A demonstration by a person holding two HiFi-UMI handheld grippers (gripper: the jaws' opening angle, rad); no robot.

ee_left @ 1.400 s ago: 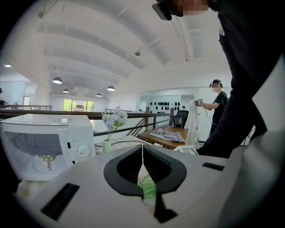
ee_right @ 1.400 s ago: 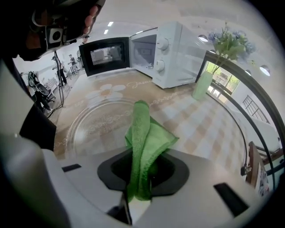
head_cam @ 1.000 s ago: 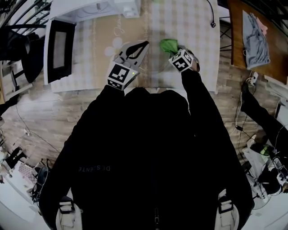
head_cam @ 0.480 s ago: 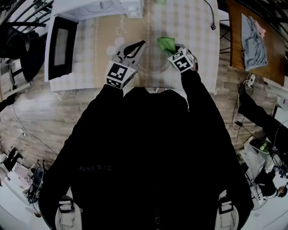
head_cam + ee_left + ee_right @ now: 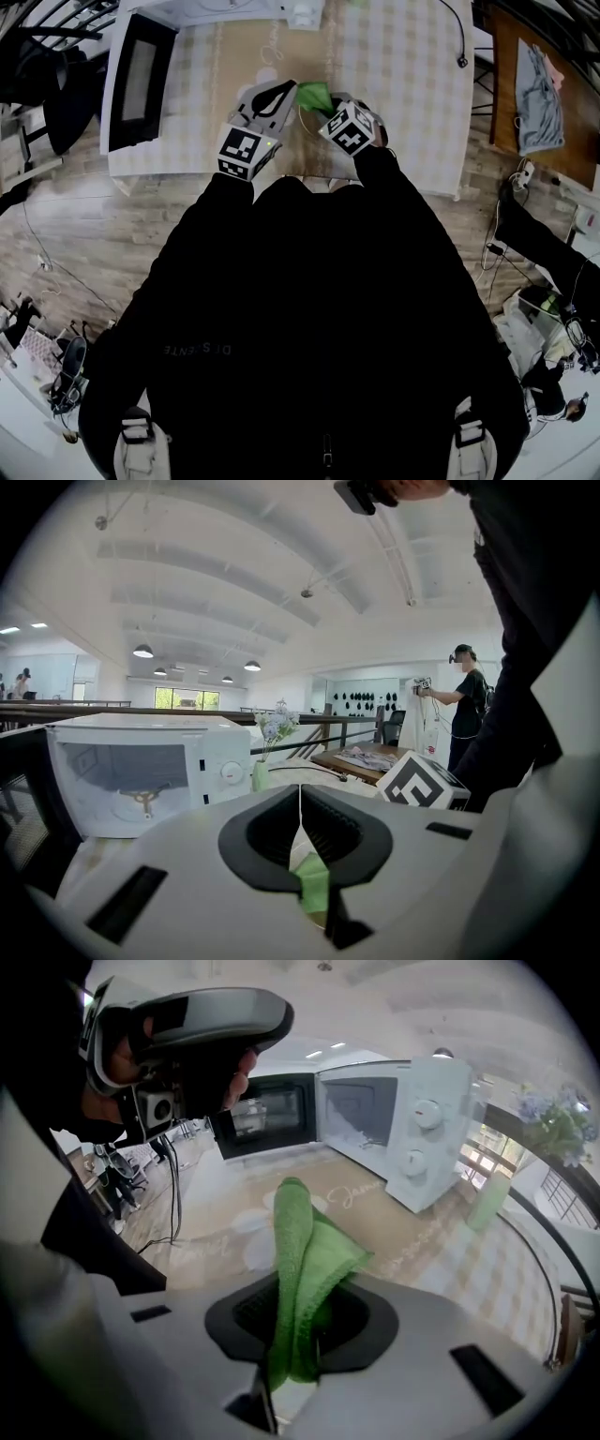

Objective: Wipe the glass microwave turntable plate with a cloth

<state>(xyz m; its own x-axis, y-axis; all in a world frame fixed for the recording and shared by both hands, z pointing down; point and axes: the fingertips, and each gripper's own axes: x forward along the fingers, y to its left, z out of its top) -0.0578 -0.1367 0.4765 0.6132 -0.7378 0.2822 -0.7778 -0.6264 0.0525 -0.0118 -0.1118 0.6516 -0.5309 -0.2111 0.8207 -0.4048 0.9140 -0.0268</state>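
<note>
My left gripper (image 5: 281,92) is shut on the rim of the glass turntable plate (image 5: 305,127), which shows only as a faint arc above the table. In the left gripper view the plate (image 5: 300,803) appears edge-on as a thin line between the closed jaws (image 5: 300,829). My right gripper (image 5: 330,105) is shut on a folded green cloth (image 5: 314,94) that reaches up to the left gripper's tips. The cloth (image 5: 298,1241) stands up out of the right gripper (image 5: 295,1335) in its own view, and a strip of cloth (image 5: 314,888) shows behind the left jaws.
A white microwave (image 5: 141,771) stands at the table's far left with its door (image 5: 139,80) swung open. The checked tablecloth (image 5: 412,84) spreads to the right, with a cable (image 5: 455,37) on it. A small vase of flowers (image 5: 487,1204) stands near the microwave. A person (image 5: 464,705) stands in the background.
My right gripper has carried the green cloth left, from apart to right against the left gripper's tips and the plate. The left gripper has held its grip with little movement.
</note>
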